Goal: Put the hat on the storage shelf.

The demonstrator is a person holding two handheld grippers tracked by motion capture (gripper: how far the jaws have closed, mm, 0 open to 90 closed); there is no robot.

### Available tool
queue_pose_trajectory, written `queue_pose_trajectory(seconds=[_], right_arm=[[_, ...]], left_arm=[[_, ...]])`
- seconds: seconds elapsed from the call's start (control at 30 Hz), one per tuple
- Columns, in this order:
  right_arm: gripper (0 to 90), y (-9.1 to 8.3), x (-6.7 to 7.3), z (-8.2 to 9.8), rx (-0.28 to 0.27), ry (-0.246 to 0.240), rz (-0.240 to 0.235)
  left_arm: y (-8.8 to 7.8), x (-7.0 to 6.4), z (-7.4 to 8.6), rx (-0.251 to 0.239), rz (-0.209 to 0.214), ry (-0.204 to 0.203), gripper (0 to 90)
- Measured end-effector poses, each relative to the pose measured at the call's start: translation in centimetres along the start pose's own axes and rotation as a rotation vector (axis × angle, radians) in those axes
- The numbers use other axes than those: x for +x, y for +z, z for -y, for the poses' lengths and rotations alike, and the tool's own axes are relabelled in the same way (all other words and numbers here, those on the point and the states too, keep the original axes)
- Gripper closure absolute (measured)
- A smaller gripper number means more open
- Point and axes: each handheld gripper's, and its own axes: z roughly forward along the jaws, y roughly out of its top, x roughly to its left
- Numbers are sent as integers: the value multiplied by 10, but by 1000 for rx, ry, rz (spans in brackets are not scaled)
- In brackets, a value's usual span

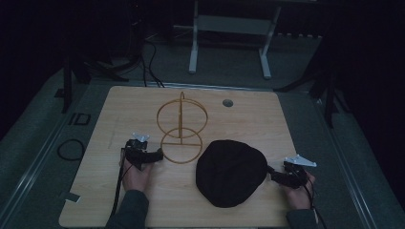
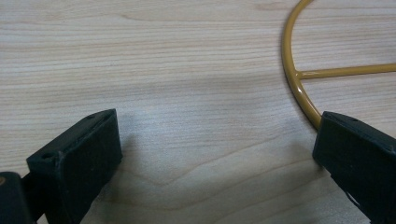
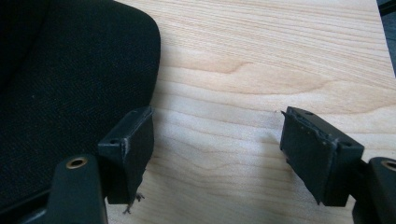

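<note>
A yellow wire stand (image 1: pixel 181 129) sits mid-table, a flat round base with an upright ring on it. A black fabric cap (image 1: pixel 230 171) lies flat to its right, nearer the front. My left gripper (image 1: pixel 156 155) rests low on the wood, open, its jaws wide apart with bare wood between them. The right jaw touches or just overlaps the stand's base ring (image 2: pixel 299 88). My right gripper (image 1: pixel 273 175) is open too, at the cap's right edge. In the right gripper view its left jaw lies against the cap's rim (image 3: pixel 70 84). Both left gripper (image 2: pixel 217 135) and right gripper (image 3: pixel 217 126) hold nothing.
The wooden table (image 1: pixel 119 191) has a round cable hole (image 1: pixel 228 102) at the back right. A white frame (image 1: pixel 229 24) stands on the floor behind. A cable loop (image 1: pixel 70 149) lies on the floor at the left. Bare wood stretches along the front edge.
</note>
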Motion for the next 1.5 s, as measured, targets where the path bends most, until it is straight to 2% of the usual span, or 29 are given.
queue_pose_trajectory(seconds=[0.47,0.63,0.77,0.8,0.9,1.0,1.23,1.5], right_arm=[[258,1,-1,-1,1,-2,-2],[265,2,0,-2,-1,9,12],[278,2,0,-5,18,8,13],[283,2,-1,-8,44,2,7],[314,1,-5,-13,74,-3,-22],[342,-3,-7,-15,72,-30,-42],[343,-12,-4,-23,70,-90,-80],[362,-15,2,-36,39,-110,-109]], left_arm=[[0,1,0,-1,2,0,7],[0,1,0,-1,1,0,7],[0,1,0,-1,1,0,7],[0,1,0,-1,1,0,7],[0,1,0,-1,1,0,7],[0,1,0,-1,1,0,7],[0,1,0,-1,0,0,7],[0,1,0,-1,1,0,7]])
